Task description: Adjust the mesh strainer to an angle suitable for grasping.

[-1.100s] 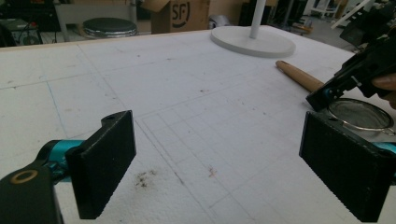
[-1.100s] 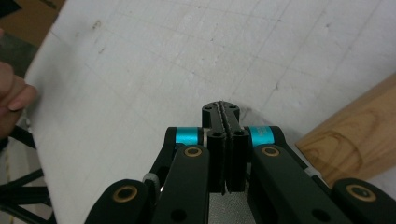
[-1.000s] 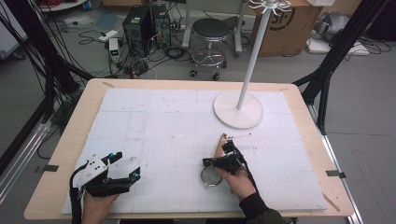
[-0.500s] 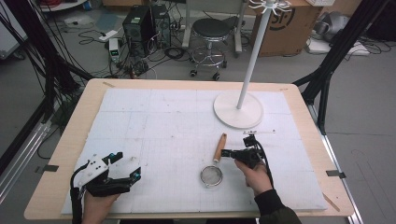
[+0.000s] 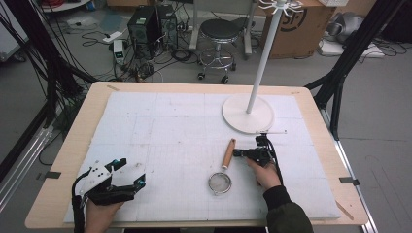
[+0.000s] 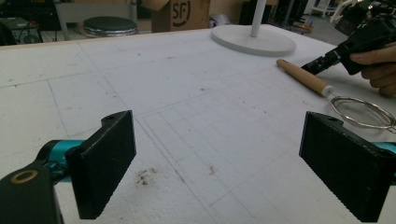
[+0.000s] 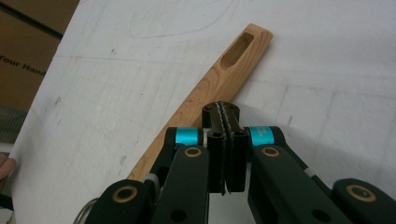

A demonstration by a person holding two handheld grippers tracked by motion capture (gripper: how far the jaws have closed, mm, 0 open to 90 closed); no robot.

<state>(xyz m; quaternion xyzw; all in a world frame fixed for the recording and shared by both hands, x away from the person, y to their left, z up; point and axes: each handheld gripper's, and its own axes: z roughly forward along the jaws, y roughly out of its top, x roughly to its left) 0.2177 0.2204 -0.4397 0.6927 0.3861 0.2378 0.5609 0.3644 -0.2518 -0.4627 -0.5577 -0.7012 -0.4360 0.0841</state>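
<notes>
My right gripper (image 5: 236, 153), pinched shut on nothing, sits beside the strainer (image 5: 223, 173) lying mid-table; it looks light and stiff, so I'd grab its wooden handle (image 7: 212, 84).

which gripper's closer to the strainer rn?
Right. The right gripper, jaws shut, sits just beside the strainer's wooden handle, pointing at it. The left gripper, jaws open, rests well off toward the table's near left corner.
</notes>
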